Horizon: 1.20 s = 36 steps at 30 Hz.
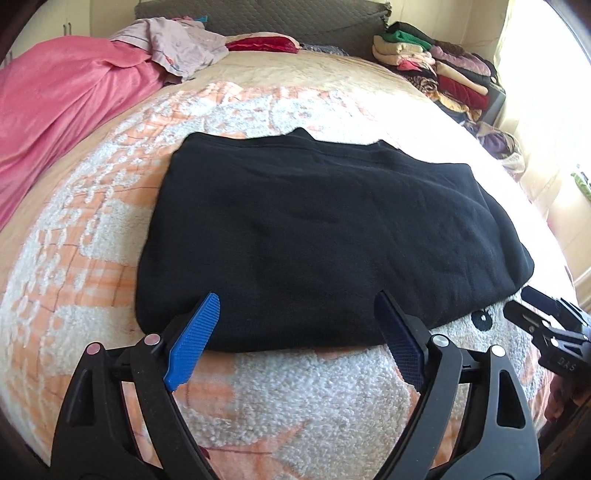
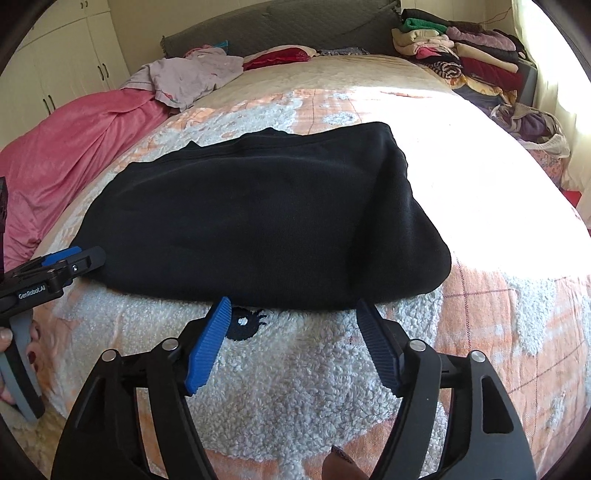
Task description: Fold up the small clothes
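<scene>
A black garment [image 1: 314, 229] lies folded into a flat rectangle on the fleecy white and orange bedspread [image 1: 295, 398]. My left gripper [image 1: 297, 299] stands open over the garment's near left edge, its blue fingertips spread wide above the fabric and pressing on nothing. The right wrist view shows the same garment [image 2: 258, 221], with my right gripper [image 2: 293, 302] open just in front of its near right edge, nothing between the pads. Each gripper also shows at the side of the other view: the right gripper [image 1: 524, 302] and the left gripper [image 2: 79, 256], held by a hand [image 2: 33, 354].
A pink blanket [image 1: 55, 122] covers the bed's left side. A crumpled lilac garment [image 1: 177, 44] and a red cushion [image 1: 262, 43] lie by the grey headboard [image 2: 295, 33]. Stacked folded clothes [image 1: 436, 62] fill the far right corner, with a bag of clothes [image 2: 532, 125] nearer.
</scene>
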Tool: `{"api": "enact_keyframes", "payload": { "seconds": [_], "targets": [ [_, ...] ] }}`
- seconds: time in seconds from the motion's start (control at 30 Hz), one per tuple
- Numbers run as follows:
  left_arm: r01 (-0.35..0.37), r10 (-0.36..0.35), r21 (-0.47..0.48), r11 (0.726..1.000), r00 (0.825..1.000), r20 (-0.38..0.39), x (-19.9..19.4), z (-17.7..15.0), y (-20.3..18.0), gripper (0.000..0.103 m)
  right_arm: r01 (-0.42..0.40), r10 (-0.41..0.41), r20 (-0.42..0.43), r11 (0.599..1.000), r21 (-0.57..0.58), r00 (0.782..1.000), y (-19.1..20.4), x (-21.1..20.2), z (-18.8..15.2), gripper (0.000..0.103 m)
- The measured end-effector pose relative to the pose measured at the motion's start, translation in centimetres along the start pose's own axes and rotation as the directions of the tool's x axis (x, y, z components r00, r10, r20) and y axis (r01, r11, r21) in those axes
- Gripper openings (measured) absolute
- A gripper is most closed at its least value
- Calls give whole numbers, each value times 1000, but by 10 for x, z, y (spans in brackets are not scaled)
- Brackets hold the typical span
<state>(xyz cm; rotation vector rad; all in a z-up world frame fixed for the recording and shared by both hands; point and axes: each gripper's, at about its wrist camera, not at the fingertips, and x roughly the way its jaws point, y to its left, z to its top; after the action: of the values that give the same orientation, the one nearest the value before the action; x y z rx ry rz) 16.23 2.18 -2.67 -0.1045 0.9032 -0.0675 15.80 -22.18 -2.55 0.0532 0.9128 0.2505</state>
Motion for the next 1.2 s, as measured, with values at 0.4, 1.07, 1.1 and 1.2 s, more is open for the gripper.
{"api": "enact_keyframes", "payload": {
  "seconds": [0.4,1.07,1.1,1.2],
  "targets": [
    [-49,53,-98,994,997,47,-10,8,31,94,-12,17,78,998,-55,997,25,-22,4,95],
    [-155,172,-240,958,984,52,-7,27,88,94,-71,107,99,948,-310,989,127,-5,18,98],
    [-151,169,-248,957,984,51,-6,28,90,94,-71,108,96,942,-327,989,132,-3,18,98],
    [-151,170,-261,953,984,51,-4,32,94,94,-81,119,85,929,-360,989,146,4,17,98]
  ]
}}
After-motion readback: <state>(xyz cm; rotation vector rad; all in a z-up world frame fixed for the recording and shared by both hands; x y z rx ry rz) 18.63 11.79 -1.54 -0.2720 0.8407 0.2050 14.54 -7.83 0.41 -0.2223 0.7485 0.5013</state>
